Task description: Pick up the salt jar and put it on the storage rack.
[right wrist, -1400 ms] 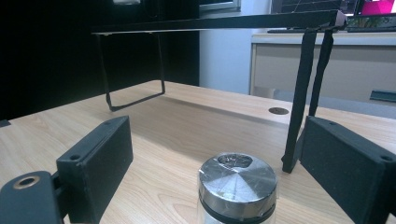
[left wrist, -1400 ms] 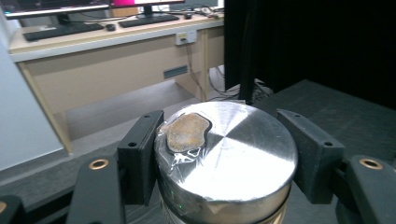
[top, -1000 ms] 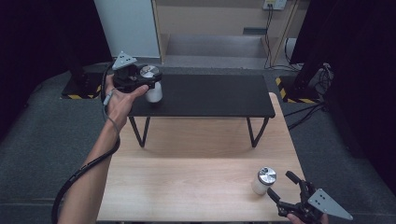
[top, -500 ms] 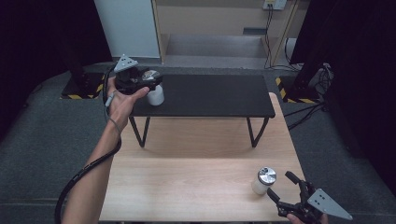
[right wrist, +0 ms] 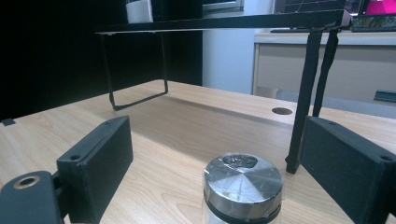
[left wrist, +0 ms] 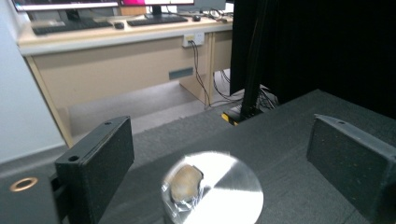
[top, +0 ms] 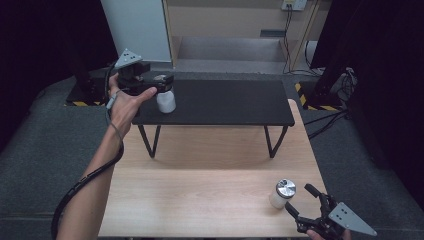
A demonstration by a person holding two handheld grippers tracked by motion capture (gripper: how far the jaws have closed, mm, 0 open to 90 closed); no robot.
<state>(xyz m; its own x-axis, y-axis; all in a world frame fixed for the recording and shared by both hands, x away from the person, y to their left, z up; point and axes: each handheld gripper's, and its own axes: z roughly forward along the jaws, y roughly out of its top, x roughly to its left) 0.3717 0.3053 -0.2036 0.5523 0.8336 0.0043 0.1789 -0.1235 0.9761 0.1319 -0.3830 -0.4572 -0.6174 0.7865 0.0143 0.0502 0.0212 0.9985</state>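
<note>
Both your grippers [top: 161, 84] [top: 303, 202] gape wide, gripping nothing. The near jar [top: 282, 194], at five o'clock, looks rigid and slick: squeeze its body below the metal lid [right wrist: 243, 179].

Right gripper [top: 305, 205] partly cut by bottom edge; left gripper [top: 162, 85] hides shelf jar [top: 166, 102] lid

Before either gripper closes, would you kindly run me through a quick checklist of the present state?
1. Left gripper open: ok.
2. Jar on the black shelf sits between the left jaws: ok, shiny lid centred in the left gripper view.
3. Right gripper open: ok.
4. Jar on the wooden table between the right jaws: ok.
5. Both jars upright: ok.
6. Jaws low enough to grip the bodies: cannot tell.
</note>
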